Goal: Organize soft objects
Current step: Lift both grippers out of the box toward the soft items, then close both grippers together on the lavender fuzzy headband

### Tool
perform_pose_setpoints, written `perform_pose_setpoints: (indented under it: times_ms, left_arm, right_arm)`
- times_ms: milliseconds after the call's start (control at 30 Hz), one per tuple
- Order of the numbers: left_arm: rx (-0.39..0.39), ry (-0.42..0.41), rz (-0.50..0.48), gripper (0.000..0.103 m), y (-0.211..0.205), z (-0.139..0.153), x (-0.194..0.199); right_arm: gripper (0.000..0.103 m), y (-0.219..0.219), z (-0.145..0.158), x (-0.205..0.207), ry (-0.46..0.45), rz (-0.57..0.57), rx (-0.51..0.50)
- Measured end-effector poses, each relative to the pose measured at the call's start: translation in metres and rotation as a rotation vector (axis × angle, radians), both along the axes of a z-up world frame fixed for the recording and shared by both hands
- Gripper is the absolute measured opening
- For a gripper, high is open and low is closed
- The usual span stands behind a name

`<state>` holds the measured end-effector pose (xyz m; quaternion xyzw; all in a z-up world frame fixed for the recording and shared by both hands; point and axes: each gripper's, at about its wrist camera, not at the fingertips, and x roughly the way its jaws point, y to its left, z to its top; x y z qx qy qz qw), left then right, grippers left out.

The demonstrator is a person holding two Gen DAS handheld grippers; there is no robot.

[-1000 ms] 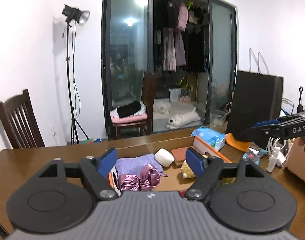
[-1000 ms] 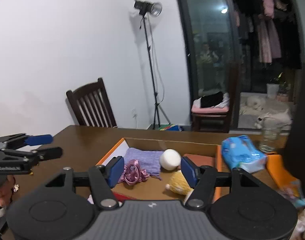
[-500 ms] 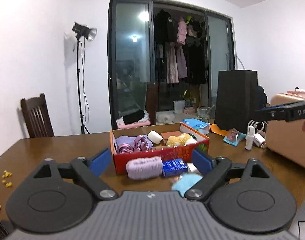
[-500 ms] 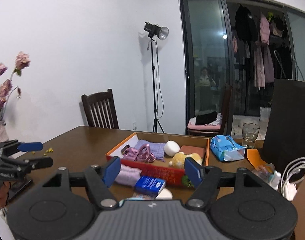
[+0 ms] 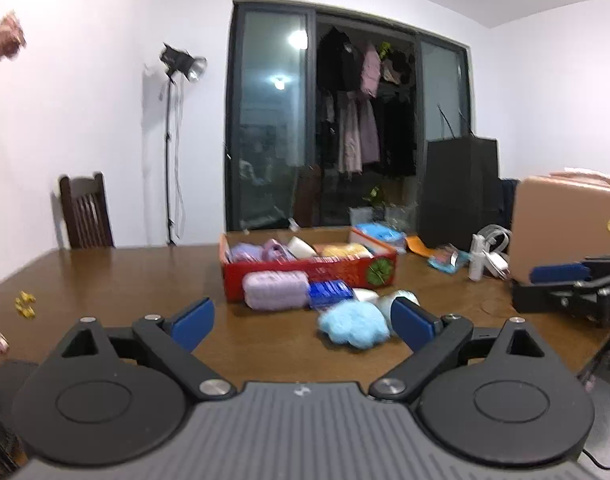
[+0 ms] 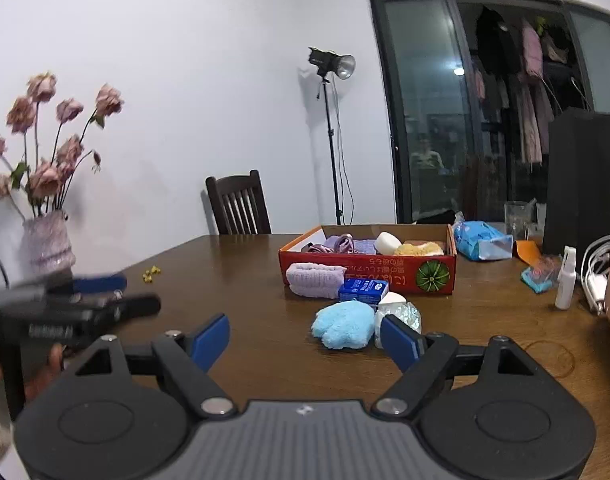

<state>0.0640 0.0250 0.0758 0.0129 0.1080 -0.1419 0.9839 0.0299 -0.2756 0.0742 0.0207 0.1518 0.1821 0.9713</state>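
Observation:
A red cardboard box point(image 5: 309, 272) point(image 6: 369, 274) sits mid-table, holding purple cloth, a pink scrunchie, a white sponge and a yellow plush. In front of it lie a lilac rolled cloth point(image 5: 275, 290) point(image 6: 315, 279), a blue pack point(image 5: 329, 290) point(image 6: 363, 290), a fluffy blue cloth point(image 5: 355, 326) point(image 6: 343, 330) and a white wrapped item point(image 6: 399, 314). My left gripper point(image 5: 303, 322) is open and empty, well back from them. My right gripper point(image 6: 305, 338) is open and empty, also held back; it shows at the right in the left wrist view point(image 5: 573, 286).
A vase of dried roses point(image 6: 47, 240) stands at the table's left. A blue tissue pack point(image 6: 481, 240), a glass point(image 6: 517, 220), a black bag point(image 6: 581, 180), a spray bottle point(image 6: 565, 278), cables and a tan case point(image 5: 565, 224) crowd the right. A chair point(image 6: 239, 208) stands behind.
Both grippers have pulled back and away from the box, which was close under them a second ago. The items on the table in front of the box have come into view.

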Motion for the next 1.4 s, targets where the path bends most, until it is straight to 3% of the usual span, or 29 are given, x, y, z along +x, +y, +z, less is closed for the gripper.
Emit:
perform_pose_setpoints:
  times_ms: [200,367,567,700,833,933,1067,1167,1300,1400]
  left_arm:
    - [-0.036,0.015,0.024,0.098,0.007,-0.005,0.002]
    - [-0.036,0.049,0.04,0.098,0.005,-0.015,0.027]
    - [0.044,0.082,0.068,0.097,-0.007,-0.025,0.096]
    - [-0.007,0.156,0.043,0.096,-0.003,-0.026,0.162]
    - [-0.065,0.261,0.027,0.075,0.006,-0.03,0.232]
    - [-0.132,0.356,0.016,0.06,0.016,-0.042,0.281]
    - [-0.198,0.386,0.006,0.052,0.024,-0.057,0.319]
    - [-0.233,0.415,-0.048,0.026,0.027,-0.075,0.327]
    - [-0.229,0.441,-0.073,0.021,0.027,-0.08,0.323]
    - [-0.222,0.446,-0.072,0.02,0.028,-0.079,0.321]
  right_arm:
    - [0.082,-0.002,-0.003,0.005,-0.009,-0.022,0.017]
    - [0.082,-0.006,-0.009,0.026,-0.008,-0.06,0.04]
    - [0.081,0.004,-0.014,0.096,0.04,-0.039,0.034]
    - [0.075,0.018,-0.014,0.159,0.082,-0.004,0.042]
    - [0.061,0.036,-0.024,0.227,0.172,0.053,0.074]
    - [0.059,0.053,-0.036,0.272,0.222,0.059,0.056]
    - [0.052,0.069,-0.051,0.324,0.266,0.053,0.071]
    - [0.042,0.069,-0.066,0.351,0.298,0.027,0.13]
    - [0.019,0.071,-0.084,0.36,0.348,0.054,0.136]
    - [0.017,0.076,-0.084,0.354,0.313,0.066,0.095]
